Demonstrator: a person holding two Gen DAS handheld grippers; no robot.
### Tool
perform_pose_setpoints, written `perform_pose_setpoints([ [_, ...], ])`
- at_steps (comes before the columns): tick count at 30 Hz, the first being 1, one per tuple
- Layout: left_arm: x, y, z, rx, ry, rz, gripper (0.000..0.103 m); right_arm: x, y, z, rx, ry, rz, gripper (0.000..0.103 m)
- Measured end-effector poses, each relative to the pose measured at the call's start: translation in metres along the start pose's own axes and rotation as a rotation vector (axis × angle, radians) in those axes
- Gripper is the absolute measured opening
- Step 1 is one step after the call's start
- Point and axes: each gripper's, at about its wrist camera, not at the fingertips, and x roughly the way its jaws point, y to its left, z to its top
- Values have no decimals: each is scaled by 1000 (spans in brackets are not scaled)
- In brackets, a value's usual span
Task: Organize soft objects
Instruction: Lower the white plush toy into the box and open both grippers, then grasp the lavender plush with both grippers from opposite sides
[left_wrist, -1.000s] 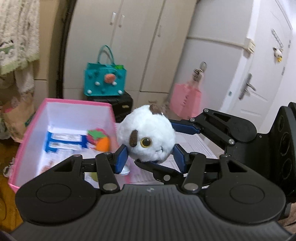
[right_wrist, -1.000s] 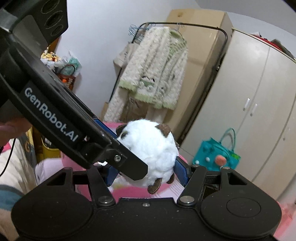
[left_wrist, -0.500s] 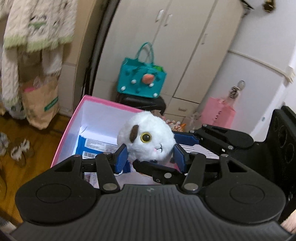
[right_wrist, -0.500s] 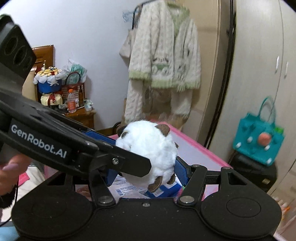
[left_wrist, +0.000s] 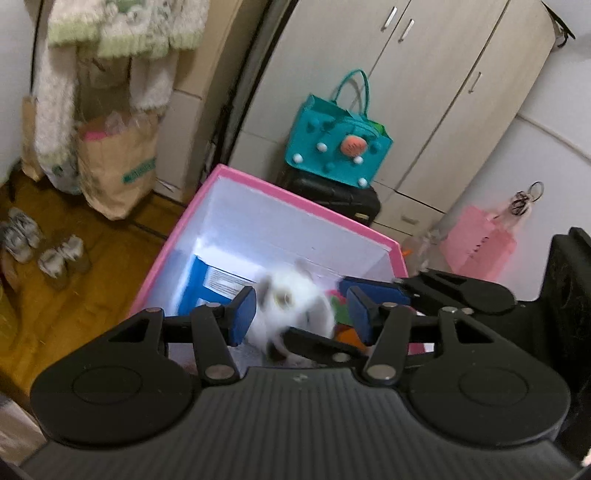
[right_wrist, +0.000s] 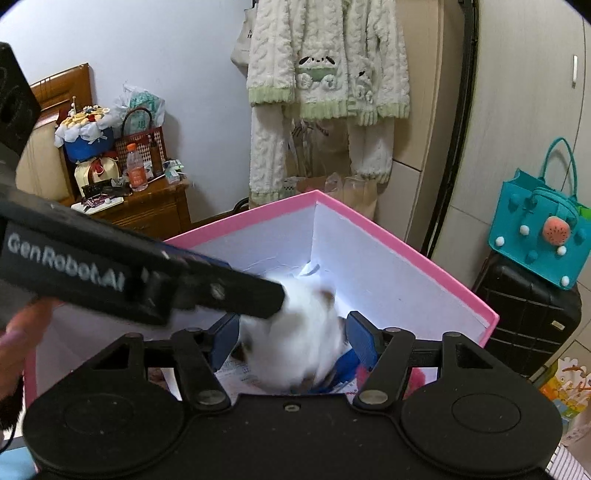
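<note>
Blurring with motion, the white plush toy (left_wrist: 291, 314) sits inside the pink box (left_wrist: 236, 175), low between the blue pads of both claws; in the right wrist view the plush toy (right_wrist: 295, 343) shows a brown ear patch and lies over blue-and-white packets on the box floor; the left claw (left_wrist: 301, 314) has its pads spread wider than the toy, with a gap on each side, gripping nothing; the right claw (right_wrist: 290, 339) is likewise parted, its pads close beside the toy but whether they touch it I cannot tell; an orange and green soft piece (left_wrist: 345, 325) lies in the box just beside the toy; behind the box stands a teal bag (left_wrist: 336, 151) on a black suitcase (left_wrist: 332, 195); a cream knitted sweater (right_wrist: 325, 66) hangs on the rack beyond.
</note>
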Motion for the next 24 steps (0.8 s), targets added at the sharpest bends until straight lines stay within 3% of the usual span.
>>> perform_pose_setpoints([
  [5,-19,-7,-2,52,-42,49,55,-29,-11,-9,36,-30,13,70],
  [11,-48,-23,-8,119,-65,45,55,-82,-29,-25,138,-54,23,70],
  [19,-82,-67,-16,231,-26,-69,56,-144,-47,-48,245,-27,43,70],
  [24,-91,-107,-39,325,-28,-98,56,-167,-60,-67,307,-11,61,70],
])
